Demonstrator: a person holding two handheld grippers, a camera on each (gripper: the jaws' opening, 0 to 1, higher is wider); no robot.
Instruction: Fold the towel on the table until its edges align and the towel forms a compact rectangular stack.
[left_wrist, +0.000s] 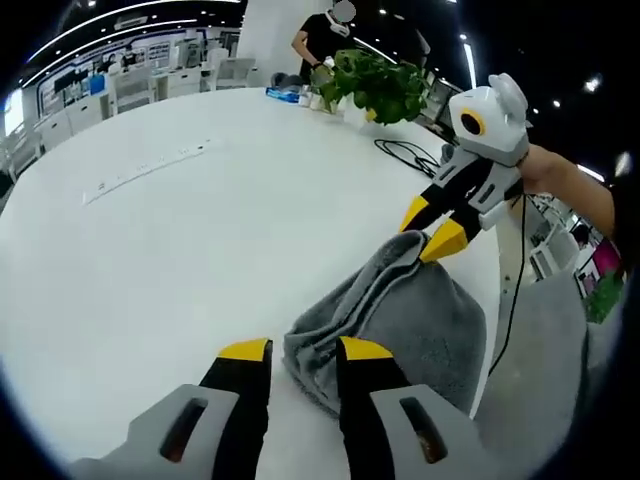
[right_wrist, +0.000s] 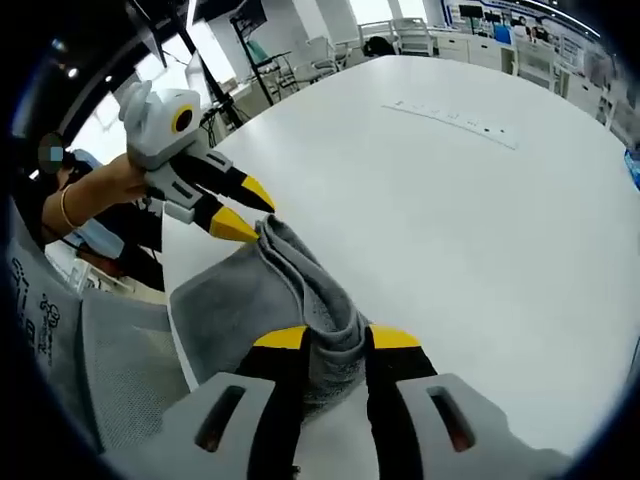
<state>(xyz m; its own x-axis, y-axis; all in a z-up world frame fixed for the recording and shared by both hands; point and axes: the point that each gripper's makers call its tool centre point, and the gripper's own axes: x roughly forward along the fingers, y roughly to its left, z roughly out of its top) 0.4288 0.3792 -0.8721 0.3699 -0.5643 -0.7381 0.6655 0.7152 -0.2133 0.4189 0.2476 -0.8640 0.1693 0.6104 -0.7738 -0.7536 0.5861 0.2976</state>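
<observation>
The towel (left_wrist: 400, 320) lay bunched at the table (left_wrist: 180, 250) edge, soft and floppy, best taken at corners. Your left gripper (left_wrist: 305, 350) pinched one bunched end, your right gripper (right_wrist: 335, 338) the other, fingers narrow on cloth.

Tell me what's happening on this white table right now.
A person is folding a grey terry towel on the round white table with two handheld grippers. The right gripper has a bunched towel edge between its yellow-tipped jaws, and the left gripper touches the opposite end. The towel lies crumpled near the table's edge, not yet a neat stack. A leafy green plant stands farther back.
</observation>
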